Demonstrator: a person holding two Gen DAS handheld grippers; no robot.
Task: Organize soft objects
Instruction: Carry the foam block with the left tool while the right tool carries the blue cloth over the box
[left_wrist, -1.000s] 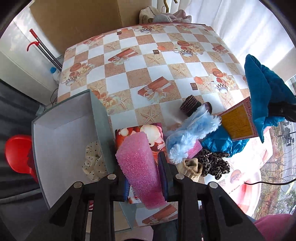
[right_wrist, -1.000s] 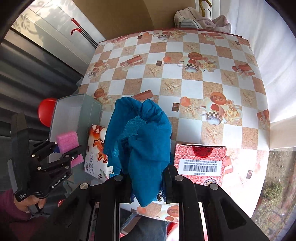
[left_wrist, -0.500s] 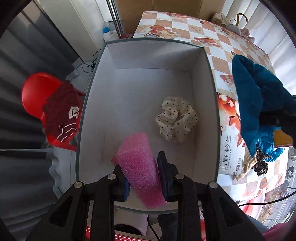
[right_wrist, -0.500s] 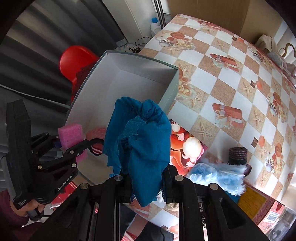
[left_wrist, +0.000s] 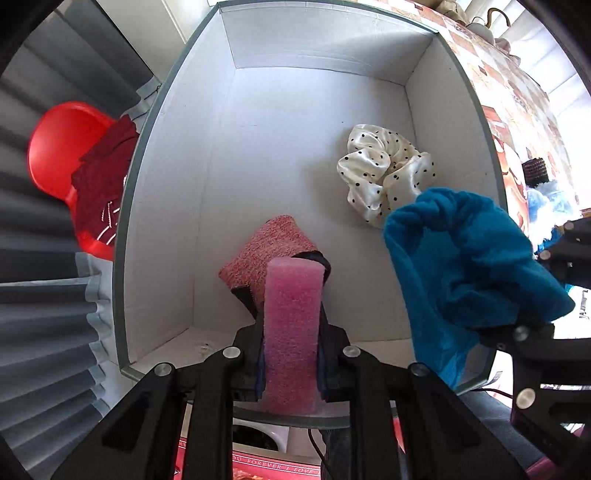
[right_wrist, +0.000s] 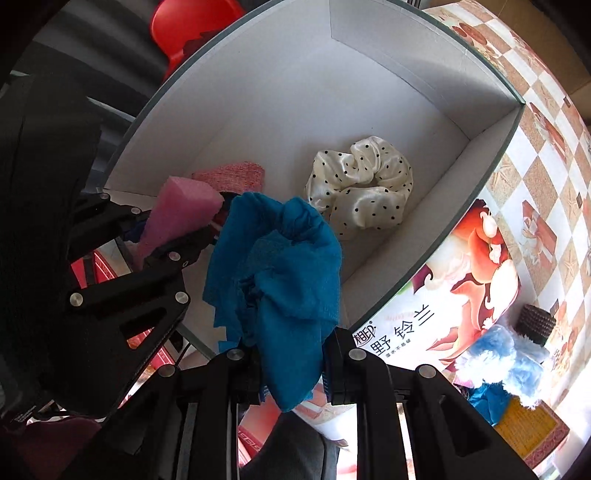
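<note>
Our left gripper (left_wrist: 291, 354) pinches the light, squashy sponge (left_wrist: 291, 325) mid-length; our right gripper (right_wrist: 291, 365), at 3 o'clock, pinches the limp cloth (right_wrist: 280, 273) by its bunch.

Daylight came from the right of both grippers, bleaching the tablecloth (right_wrist: 532, 122) to glare there. The white box (left_wrist: 295, 122) interior was bright and evenly lit, with soft shadows ahead of the fingers. Fisheye bending curved the box rim, corners vignetted black. Focus was sharp throughout.
</note>
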